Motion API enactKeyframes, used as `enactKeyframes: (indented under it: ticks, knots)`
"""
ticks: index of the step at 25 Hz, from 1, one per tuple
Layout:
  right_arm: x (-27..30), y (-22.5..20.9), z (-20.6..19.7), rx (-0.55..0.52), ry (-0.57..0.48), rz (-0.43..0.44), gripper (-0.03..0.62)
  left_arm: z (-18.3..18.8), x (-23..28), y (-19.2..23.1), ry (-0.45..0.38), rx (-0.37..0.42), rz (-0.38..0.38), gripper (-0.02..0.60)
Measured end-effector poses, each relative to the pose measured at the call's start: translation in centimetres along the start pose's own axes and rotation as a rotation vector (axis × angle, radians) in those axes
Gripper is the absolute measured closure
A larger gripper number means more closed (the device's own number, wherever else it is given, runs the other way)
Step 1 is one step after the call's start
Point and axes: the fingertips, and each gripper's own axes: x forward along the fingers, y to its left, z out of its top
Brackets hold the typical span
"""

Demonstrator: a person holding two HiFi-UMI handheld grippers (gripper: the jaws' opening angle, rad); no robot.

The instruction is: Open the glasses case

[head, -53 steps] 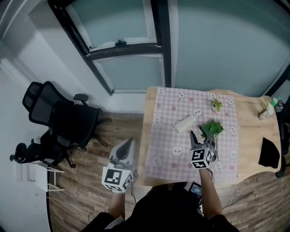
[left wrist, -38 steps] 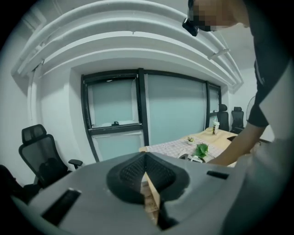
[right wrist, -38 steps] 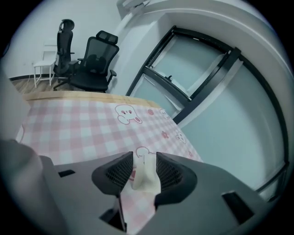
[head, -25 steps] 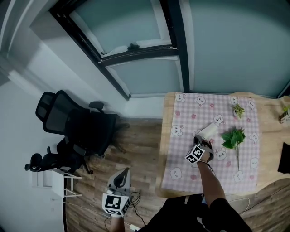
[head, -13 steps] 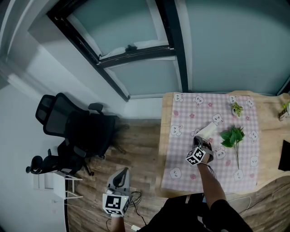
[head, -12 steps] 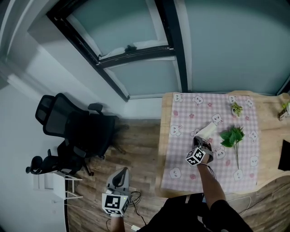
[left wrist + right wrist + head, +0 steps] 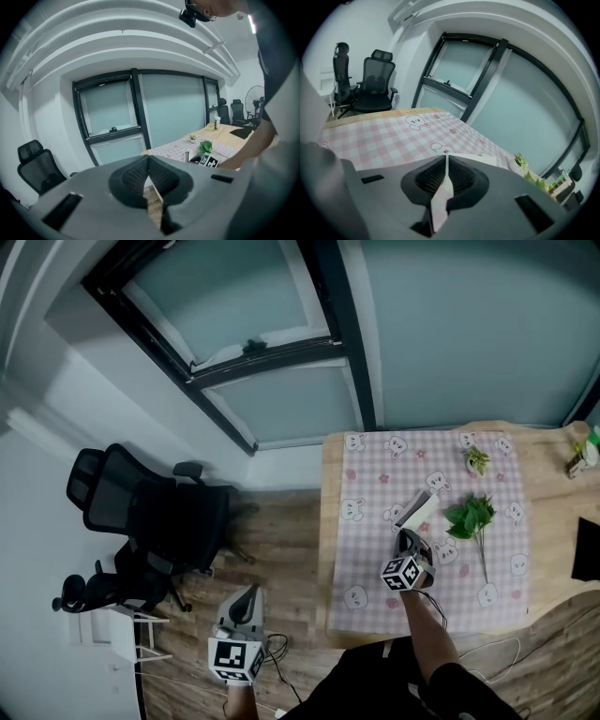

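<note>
Window glass [image 7: 450,324] with black frames fills the far side, well beyond both tools. Under it is a wood floor [image 7: 272,559]. A wood table [image 7: 553,488] stands on the right, and a pink checked cloth [image 7: 370,549] with little bears covers most of it. A black office chair [image 7: 150,517] stands on the floor, far off to the left of both tools.

The right gripper [image 7: 404,536] is over the cloth and points away from the person, tipped down a bit. Its jaws are almost closed. They pinch a thin pale edge, and that edge runs on into the white glasses case [image 7: 421,510]. The case lies on the cloth right at the tip of this tool and stretches away from it, up and a little to the right. A dark strip shows along the case's left side.

The left gripper [image 7: 247,594] is off the table, over the floor, well to the left of the right one and far from the case. Its jaws are closed with nothing in them.

Green leaves [image 7: 469,516] on a long stem lie just right of the case. A small plant [image 7: 476,459] sits farther off, past the leaves.
</note>
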Motion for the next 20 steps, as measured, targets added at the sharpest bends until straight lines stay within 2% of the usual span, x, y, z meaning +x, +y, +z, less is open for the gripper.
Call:
enactKeyframes:
  ticks: [8,14,20]
  knots:
    - [-2.1,-1.1,-2.9,0.154,0.041,-0.041,0.562,0.8,0.7,-0.9,-0.003,0.003,-0.006,0.581]
    - [-3.5,-1.2,-6.2,0.304,0.125,-0.05,0.562,1.3,0.9,-1.8,-0.009,0.0,-0.02,0.581]
    - [-4.8,-2.5,-6.3,0.305,0.083,-0.043,0.562,2.2,1.4,-2.8,-0.047,0.0,-0.034,0.581]
